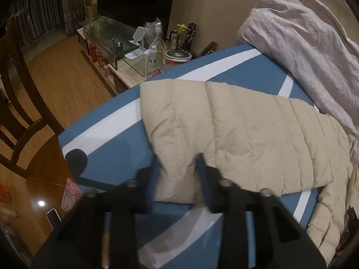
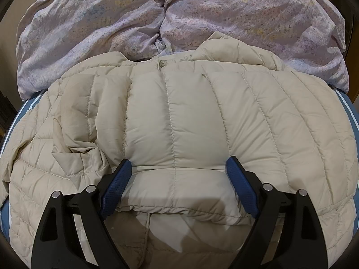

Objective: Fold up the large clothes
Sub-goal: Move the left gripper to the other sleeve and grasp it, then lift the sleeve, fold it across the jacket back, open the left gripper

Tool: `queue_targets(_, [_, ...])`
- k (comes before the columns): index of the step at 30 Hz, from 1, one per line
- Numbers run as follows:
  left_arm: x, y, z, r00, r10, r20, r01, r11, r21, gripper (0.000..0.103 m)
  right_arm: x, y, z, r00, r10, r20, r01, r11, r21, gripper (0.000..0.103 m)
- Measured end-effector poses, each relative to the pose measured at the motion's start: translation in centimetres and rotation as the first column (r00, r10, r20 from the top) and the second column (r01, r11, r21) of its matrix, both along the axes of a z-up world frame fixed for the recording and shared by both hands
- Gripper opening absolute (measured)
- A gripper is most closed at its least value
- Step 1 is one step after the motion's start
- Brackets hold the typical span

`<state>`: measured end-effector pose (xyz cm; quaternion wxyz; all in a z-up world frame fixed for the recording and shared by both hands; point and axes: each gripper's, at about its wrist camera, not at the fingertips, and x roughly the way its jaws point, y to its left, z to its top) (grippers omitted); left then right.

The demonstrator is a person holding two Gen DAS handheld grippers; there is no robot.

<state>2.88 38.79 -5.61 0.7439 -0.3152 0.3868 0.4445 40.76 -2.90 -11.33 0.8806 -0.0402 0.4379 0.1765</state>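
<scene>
A beige quilted down jacket point(image 1: 246, 134) lies spread on a blue bed sheet with white stripes point(image 1: 107, 161). My left gripper point(image 1: 177, 159) is shut on the end of a jacket sleeve, pinching the fabric between its blurred black fingers. In the right wrist view the jacket point(image 2: 190, 116) fills the frame, collar and snap button at the top. My right gripper point(image 2: 179, 165) is open, its blue-padded fingers point(image 2: 119, 186) spread wide over a folded sleeve end lying on the jacket body.
A lilac floral duvet point(image 2: 179, 18) is bunched at the head of the bed, also in the left wrist view point(image 1: 309, 51). A glass TV stand with bottles and cups point(image 1: 143, 49), a wooden chair point(image 1: 20, 116) and a phone point(image 1: 53, 218) lie left of the bed.
</scene>
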Motion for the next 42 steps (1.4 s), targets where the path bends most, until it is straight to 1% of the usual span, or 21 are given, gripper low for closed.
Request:
queue_targets(2, [0.2,0.1,0.0,1.000,-0.002,0.016,0.002,1.000,-0.014,0.011,0.0,0.0,0.0,1.000,0.000,0.000,0.000,1.000,0.000,0.089])
queue_targets(5, [0.8,-0.2,0.6,1.000,-0.010,0.006,0.010,1.000,0.005,0.006,0.0,0.0,0.0,1.000,0.000,0.000,0.000,1.000,0.000,0.089])
queue_targets(8, [1.7,-0.7,1.6,1.000,-0.029,0.009,0.029,0.999,0.024,0.005,0.0,0.0,0.0,1.000,0.000,0.000,0.000,1.000,0.001,0.089])
queue_targets(12, [4.5,-1.8,4.1,0.995,-0.090,0.040,0.088,0.994,0.058,0.004,0.0,-0.1,0.0,1.000,-0.002,0.000,0.002,1.000,0.007,0.089])
queue_targets(17, [9.4,-4.4,7.6,0.974,-0.205,0.097,0.196,0.976,0.098,0.004,0.0,-0.2,0.0,1.000,-0.002,-0.001,0.002,1.000,0.015,0.089])
queue_targets(19, [11.7,-6.1,9.0,0.956,-0.264,0.127,0.250,0.961,0.118,0.004,0.0,-0.3,0.0,1.000,-0.003,-0.002,0.003,1.000,0.020,0.089])
queue_targets(20, [13.1,-7.2,9.7,0.942,-0.302,0.148,0.285,0.950,0.126,0.004,0.0,-0.3,0.0,1.000,-0.004,-0.002,0.004,1.000,0.023,0.089])
queue_targets(23, [16.3,-9.8,10.6,0.909,-0.377,0.177,0.357,0.925,0.131,0.004,0.0,-0.3,0.0,1.000,-0.006,-0.002,0.006,1.000,0.026,0.089])
queue_targets(25, [18.9,-12.1,10.8,0.880,-0.436,0.186,0.418,0.899,0.133,0.004,0.0,-0.3,0.0,1.000,-0.007,-0.002,0.007,1.000,0.026,0.089])
queue_targets(26, [19.8,-12.8,10.9,0.870,-0.456,0.188,0.437,0.890,0.131,0.004,0.0,-0.3,0.0,1.000,-0.007,-0.002,0.007,1.000,0.027,0.089])
queue_targets(27, [21.2,-14.3,10.8,0.850,-0.490,0.194,0.474,0.871,0.128,0.004,0.0,-0.3,0.0,1.000,-0.007,-0.002,0.007,1.000,0.026,0.089])
queue_targets(29, [22.5,-16.3,10.5,0.825,-0.528,0.199,0.513,0.849,0.127,0.004,0.0,-0.3,0.0,1.000,-0.007,-0.002,0.007,1.000,0.026,0.089])
queue_targets(31, [24.3,-18.5,10.1,0.796,-0.570,0.206,0.558,0.822,0.118,0.004,0.0,-0.3,0.0,1.000,-0.007,-0.002,0.007,1.000,0.024,0.089])
queue_targets(34, [26.5,-21.1,9.5,0.758,-0.614,0.222,0.611,0.787,0.090,0.004,0.0,-0.2,0.1,1.000,-0.004,-0.003,0.004,1.000,0.003,0.088])
queue_targets(35, [27.3,-22.2,9.3,0.740,-0.631,0.233,0.633,0.770,0.079,0.004,0.0,-0.1,0.3,1.000,0.001,-0.007,-0.001,1.000,-0.008,0.088])
queue_targets(36, [27.4,-22.8,9.3,0.729,-0.642,0.237,0.645,0.760,0.078,0.004,0.0,-0.3,0.5,1.000,0.009,-0.016,-0.009,1.000,-0.008,0.088])
queue_targets(38, [28.3,-24.8,9.2,0.695,-0.676,0.245,0.679,0.729,0.083,0.004,-0.1,-1.0,1.2,0.999,0.020,-0.035,-0.019,1.000,0.025,0.088])
queue_targets(41, [29.2,-27.1,9.2,0.655,-0.712,0.253,0.719,0.691,0.082,0.004,-0.4,-3.3,2.7,0.999,0.009,-0.044,-0.005,0.996,0.085,0.088])
queue_targets(42, [29.8,-28.3,9.1,0.634,-0.729,0.258,0.738,0.670,0.080,0.004,-0.6,-4.1,3.2,0.999,-0.002,-0.037,0.006,0.996,0.090,0.088])
